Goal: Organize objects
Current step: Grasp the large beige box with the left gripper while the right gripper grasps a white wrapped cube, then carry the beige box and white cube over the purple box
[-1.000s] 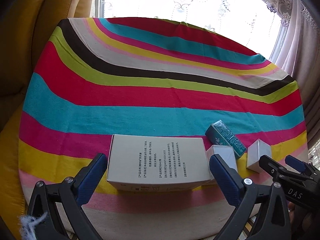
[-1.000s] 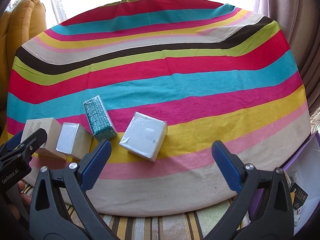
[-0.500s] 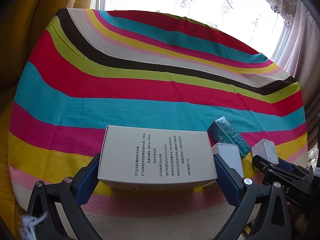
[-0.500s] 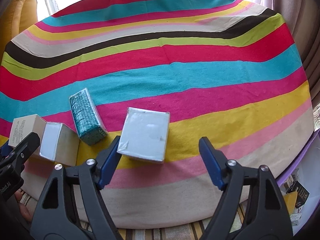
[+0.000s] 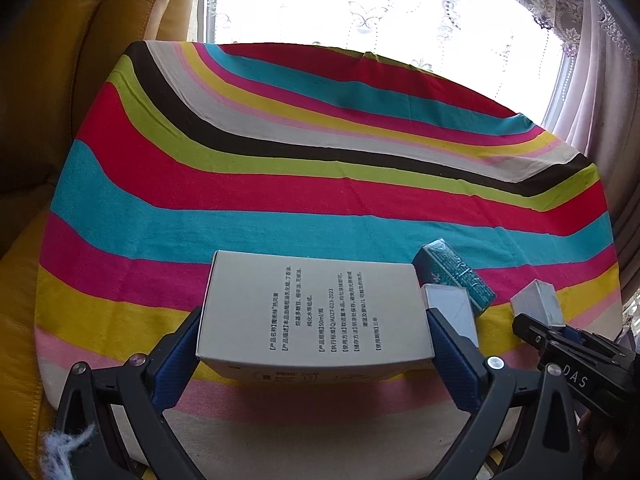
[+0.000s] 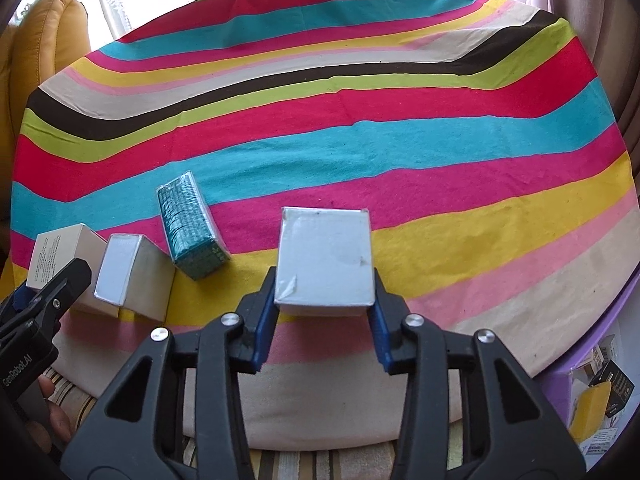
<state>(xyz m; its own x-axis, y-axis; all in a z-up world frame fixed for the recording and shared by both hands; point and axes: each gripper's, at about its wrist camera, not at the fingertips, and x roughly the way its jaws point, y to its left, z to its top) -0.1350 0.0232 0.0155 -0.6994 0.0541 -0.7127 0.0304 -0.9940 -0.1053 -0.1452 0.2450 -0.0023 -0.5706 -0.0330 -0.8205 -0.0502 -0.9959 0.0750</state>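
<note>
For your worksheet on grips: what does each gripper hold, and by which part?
Left gripper: the printed grey box, by its two short ends. Right gripper: the white box, by its left and right sides.

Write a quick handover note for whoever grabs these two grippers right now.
Left gripper: shut on the printed beige box.
Right gripper: shut on the white cube box.
Still lying on the striped cloth: the teal packet and the small white box, between the two held boxes.
Done: both grasps made; nothing placed yet.
Left: put both held boxes away, then the two loose items.
</note>
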